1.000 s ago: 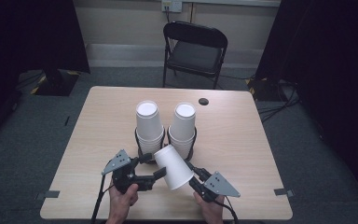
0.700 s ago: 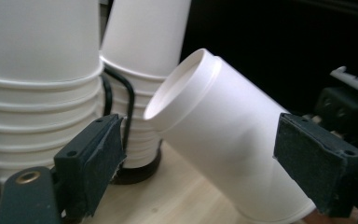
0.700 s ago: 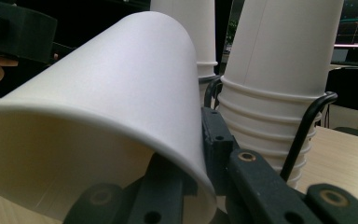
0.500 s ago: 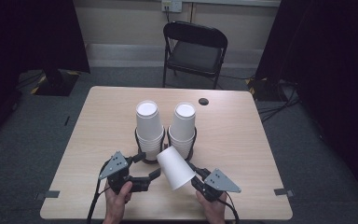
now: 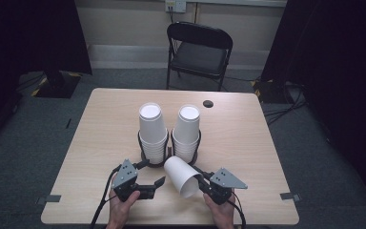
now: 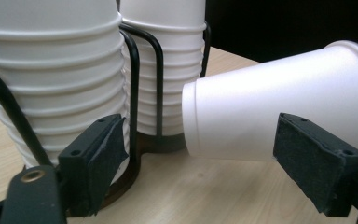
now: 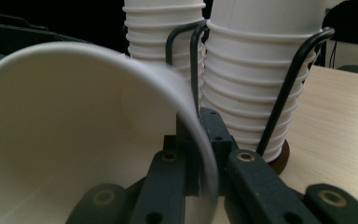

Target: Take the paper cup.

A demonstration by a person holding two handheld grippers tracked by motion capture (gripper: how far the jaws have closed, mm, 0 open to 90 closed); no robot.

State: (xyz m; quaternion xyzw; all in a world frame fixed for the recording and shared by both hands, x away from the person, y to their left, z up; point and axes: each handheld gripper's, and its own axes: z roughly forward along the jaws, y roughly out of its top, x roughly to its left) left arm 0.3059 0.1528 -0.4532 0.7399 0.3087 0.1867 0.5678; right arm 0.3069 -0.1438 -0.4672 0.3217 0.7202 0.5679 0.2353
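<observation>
Pinching the rim wall of a lone cup (image 5: 181, 176) between nearly shut jaws, the right gripper (image 5: 204, 185) holds it on its side near the table's (image 5: 267, 157) front edge, base pointing toward the left stack. The left gripper (image 5: 153, 174), just left of that cup, has its jaws part open and just closing, their pads (image 6: 95, 161) on either side of the cup's base end without pressing it. Behind both, two cup stacks (image 5: 152, 131) stand mouth-down in a black wire holder (image 5: 143, 151) at the table's middle.
</observation>
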